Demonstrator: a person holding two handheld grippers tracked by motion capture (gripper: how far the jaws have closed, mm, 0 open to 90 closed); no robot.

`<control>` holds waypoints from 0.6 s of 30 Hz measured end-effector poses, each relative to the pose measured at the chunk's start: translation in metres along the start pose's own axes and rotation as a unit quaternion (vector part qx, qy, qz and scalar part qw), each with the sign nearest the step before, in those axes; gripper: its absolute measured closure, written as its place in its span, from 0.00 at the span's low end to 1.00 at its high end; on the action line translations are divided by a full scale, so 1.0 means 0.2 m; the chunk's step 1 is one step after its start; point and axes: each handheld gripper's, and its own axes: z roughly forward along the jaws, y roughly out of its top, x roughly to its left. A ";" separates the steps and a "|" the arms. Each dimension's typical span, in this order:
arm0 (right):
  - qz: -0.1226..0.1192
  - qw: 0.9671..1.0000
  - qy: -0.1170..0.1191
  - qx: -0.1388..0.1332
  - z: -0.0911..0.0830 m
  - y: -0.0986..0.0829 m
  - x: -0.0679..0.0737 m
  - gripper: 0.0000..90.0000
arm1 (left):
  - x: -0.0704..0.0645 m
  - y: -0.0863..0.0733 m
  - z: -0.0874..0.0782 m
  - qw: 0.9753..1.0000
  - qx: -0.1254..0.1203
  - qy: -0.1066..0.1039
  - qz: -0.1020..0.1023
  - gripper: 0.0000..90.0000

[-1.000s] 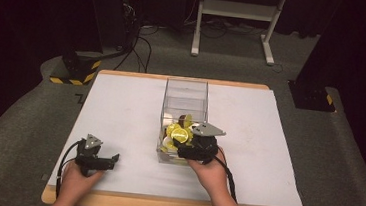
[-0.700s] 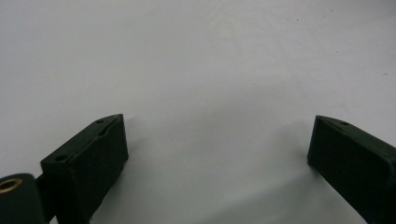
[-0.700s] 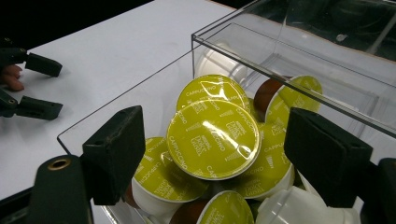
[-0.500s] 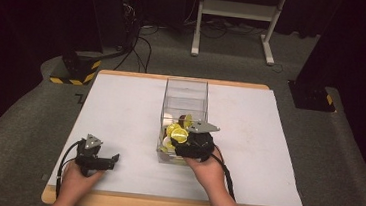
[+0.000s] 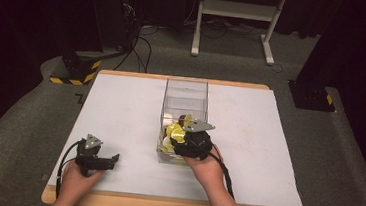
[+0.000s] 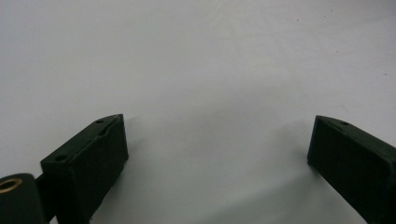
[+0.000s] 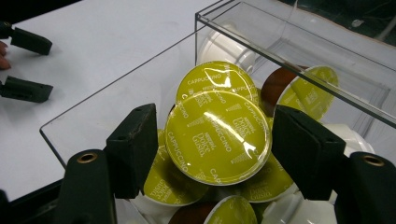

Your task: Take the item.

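A: Jaws on my right gripper [image 7: 212, 140] are spread, one on each side of the top capsule [image 7: 218, 136], not gripping yet. I can't tell whether the pads touch its rim.

B: Where's that capsule?

A: In the clear box [image 5: 185, 90], at the near end, on top of the pile. Green foil lid faces up at me, tilted a bit. Another green one [image 7: 217, 79] sits right behind it, partly under it. Brown ones [image 7: 278, 84] and white cups [image 7: 224, 49] lie farther back in the box.

B: Left side?

A: Left gripper [image 5: 96, 159] rests on the table [image 5: 120, 107], well left of the box, jaws wide apart, nothing between them. The left gripper view has bare white surface between the pads [image 6: 95, 154].

B: So the grab, how do I do it clean?

A: My read: centre the capsule between the jaws first, then close on the rim, not the foil. Right gripper is just above the box's near wall [image 7: 116, 107], so I'd keep the jaw on that side clear of the edge. Squeeze slowly; the lid looks slick and the cup is tilted, so it could squirt out sideways. Lift straight up out of the box so the neighbour behind doesn't get dragged along.

B: Left needed?

A: Probably not, unless the box slides.
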 end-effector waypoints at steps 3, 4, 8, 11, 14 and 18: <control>-0.006 1.000 -0.005 0.009 0.01 0.00 0.01 0.37 | 0.00 0.00 0.00 1.000 0.000 0.000 0.000 0.06; -0.008 1.000 -0.007 0.010 0.01 0.00 0.01 0.37 | 0.00 0.00 0.00 1.000 0.000 0.000 0.000 0.06; -0.010 1.000 -0.009 0.012 0.01 0.00 0.01 0.40 | 0.00 0.00 0.00 1.000 0.000 0.000 0.000 0.06; -0.011 1.000 -0.011 0.012 0.01 0.00 0.01 0.41 | 0.00 0.00 0.00 1.000 0.000 0.000 0.000 0.06; -0.011 1.000 -0.012 0.011 0.01 0.00 0.01 0.42 | 0.00 0.00 0.00 1.000 0.000 0.000 0.000 0.06; -0.011 1.000 -0.010 0.007 0.01 0.00 0.01 0.42 | 0.00 0.00 0.00 1.000 0.000 0.000 -0.001 0.06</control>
